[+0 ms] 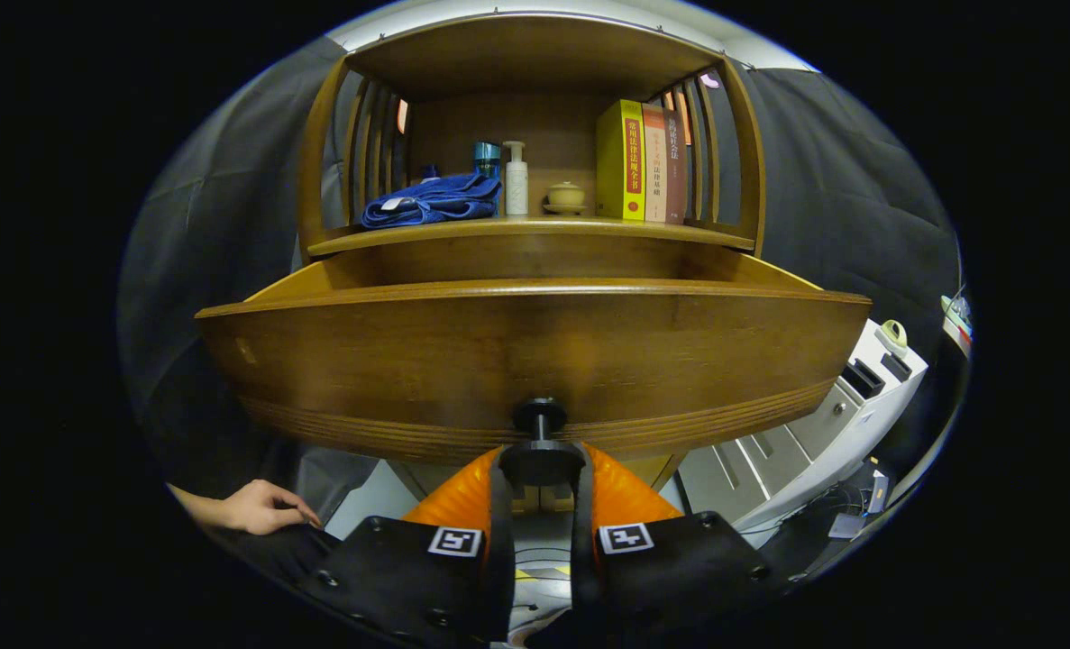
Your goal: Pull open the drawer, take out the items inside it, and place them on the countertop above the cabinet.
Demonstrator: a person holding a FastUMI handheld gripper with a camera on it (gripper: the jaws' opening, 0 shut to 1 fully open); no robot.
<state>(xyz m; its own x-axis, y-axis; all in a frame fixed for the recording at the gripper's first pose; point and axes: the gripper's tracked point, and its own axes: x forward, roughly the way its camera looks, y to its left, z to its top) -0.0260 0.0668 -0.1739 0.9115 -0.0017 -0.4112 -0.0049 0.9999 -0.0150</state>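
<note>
Beneath the pulled-out drawer (535, 361), the level gripper (541, 469) clamps its black knob (540, 416); drawer front runs crosswise.

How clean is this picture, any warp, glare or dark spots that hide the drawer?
Gripper view: fisheye warp bows the drawer front and countertop; light falls evenly on the books and blue cloth, no glare; the drawer's inside is hidden behind its front; the gripper, shut on the knob, looks sharp.

Chinese titles on book spines (644, 162), illegible; fingers (626, 496) pinching knob (541, 433).
</note>
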